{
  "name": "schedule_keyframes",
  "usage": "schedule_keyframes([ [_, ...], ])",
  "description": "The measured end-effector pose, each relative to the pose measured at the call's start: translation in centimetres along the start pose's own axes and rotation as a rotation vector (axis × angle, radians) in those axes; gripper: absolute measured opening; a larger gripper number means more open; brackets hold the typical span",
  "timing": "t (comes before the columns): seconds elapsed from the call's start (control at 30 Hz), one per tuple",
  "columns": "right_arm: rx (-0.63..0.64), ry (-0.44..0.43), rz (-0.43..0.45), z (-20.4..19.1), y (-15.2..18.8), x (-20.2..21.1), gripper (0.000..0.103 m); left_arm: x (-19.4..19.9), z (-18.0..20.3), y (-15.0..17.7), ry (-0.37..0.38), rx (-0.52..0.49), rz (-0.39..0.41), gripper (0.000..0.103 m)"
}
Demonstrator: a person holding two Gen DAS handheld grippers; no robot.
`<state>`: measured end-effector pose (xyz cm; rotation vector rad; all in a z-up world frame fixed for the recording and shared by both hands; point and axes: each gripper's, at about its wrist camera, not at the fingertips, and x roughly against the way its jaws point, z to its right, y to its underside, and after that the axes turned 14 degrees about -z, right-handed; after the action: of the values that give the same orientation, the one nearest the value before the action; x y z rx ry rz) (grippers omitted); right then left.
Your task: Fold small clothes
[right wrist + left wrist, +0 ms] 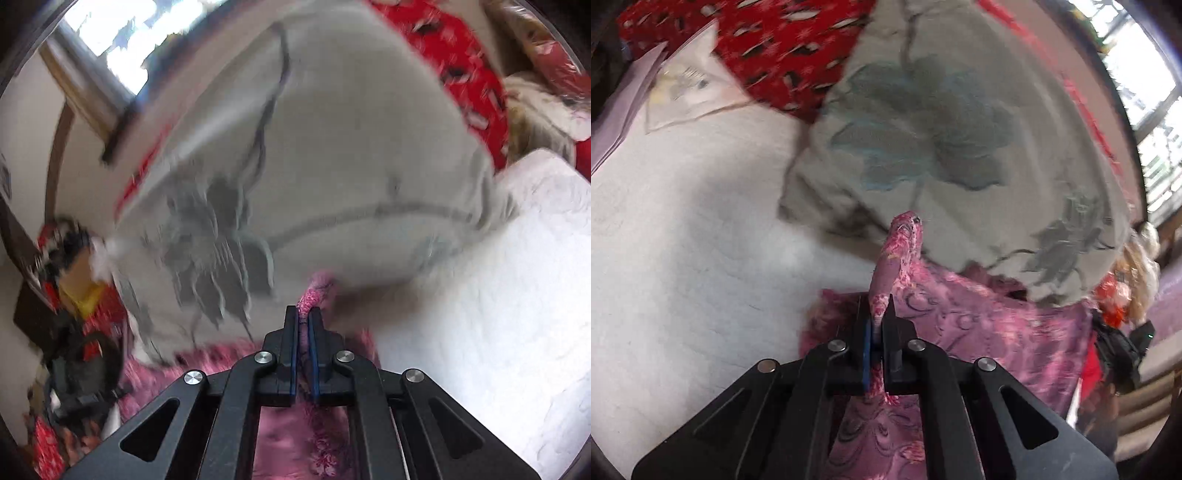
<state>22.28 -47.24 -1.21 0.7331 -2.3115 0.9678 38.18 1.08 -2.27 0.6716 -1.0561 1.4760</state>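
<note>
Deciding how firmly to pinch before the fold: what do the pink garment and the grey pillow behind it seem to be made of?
Pink garment: thin, soft woven cloth, probably cotton or a synthetic, printed with swirls and flowers; it bunches into a narrow ridge between the left gripper pads. Grey pillow: matte, slightly textured fabric with a flower pattern, plump and stuffed-looking.

You have a white quilted bed [683, 258] under everything: a grey flowered pillow [942, 147], a pink patterned cloth [997, 332], a red patterned fabric [783, 44] and a clear plastic packet [683, 85] lie on it.
</note>
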Motion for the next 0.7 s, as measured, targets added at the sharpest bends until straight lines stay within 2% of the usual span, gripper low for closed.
schedule_keyframes([
  [0.1, -0.057, 0.084, -0.052, 2.1, 0.1, -1.8, 0.005, -2.0, -1.8, 0.2, -0.041, 0.064, -0.026, 0.002],
  [0.2, -0.122, 0.185, -0.153, 4.2, 1.2, -4.0, 0.005, -2.5, -3.2, 0.5, 0.004, 0.122, -0.041, 0.003],
  [0.23, -0.141, 0.187, -0.183, 4.9, 1.5, -4.2, 0.005, -2.1, -3.3, 0.6, 0.017, 0.127, -0.038, 0.003],
  [0.27, -0.161, 0.189, -0.188, 5.3, 1.8, -3.9, 0.011, -1.6, -3.3, 0.7, 0.037, 0.127, -0.038, 0.003],
  [0.33, -0.181, 0.116, -0.147, 5.8, 2.7, -1.9, 0.011, 0.3, -2.9, 1.7, 0.085, 0.104, -0.019, 0.003],
  [0.4, -0.180, 0.037, -0.133, 5.9, 4.0, 0.3, 0.019, 2.2, -1.7, 3.7, 0.114, 0.045, 0.010, 0.008],
  [0.47, -0.162, -0.001, -0.135, 5.7, 6.2, 2.0, 0.046, 3.0, -0.5, 5.9, 0.146, -0.002, 0.014, 0.019],
  [0.5, -0.159, -0.010, -0.140, 6.0, 6.8, 2.6, 0.050, 3.1, -0.1, 7.0, 0.152, -0.019, 0.012, 0.025],
  [0.53, -0.157, -0.027, -0.166, 5.9, 8.2, 2.7, 0.051, 2.8, 0.8, 8.4, 0.134, -0.046, 0.003, 0.028],
  [0.6, -0.144, -0.016, -0.205, 5.8, 9.8, 2.6, 0.051, 1.6, 1.7, 10.0, 0.061, -0.085, -0.024, 0.029],
  [0.63, -0.118, 0.010, -0.227, 5.2, 10.5, 2.2, 0.044, 0.7, 1.9, 10.6, 0.020, -0.090, -0.052, 0.029],
  [0.67, -0.077, 0.043, -0.243, 4.3, 11.1, 1.7, 0.010, -0.6, 2.0, 11.4, -0.017, -0.082, -0.088, 0.029],
  [0.7, -0.026, 0.080, -0.229, 3.4, 11.5, 2.2, 0.009, -1.1, 1.8, 11.8, -0.037, -0.068, -0.105, 0.029],
])
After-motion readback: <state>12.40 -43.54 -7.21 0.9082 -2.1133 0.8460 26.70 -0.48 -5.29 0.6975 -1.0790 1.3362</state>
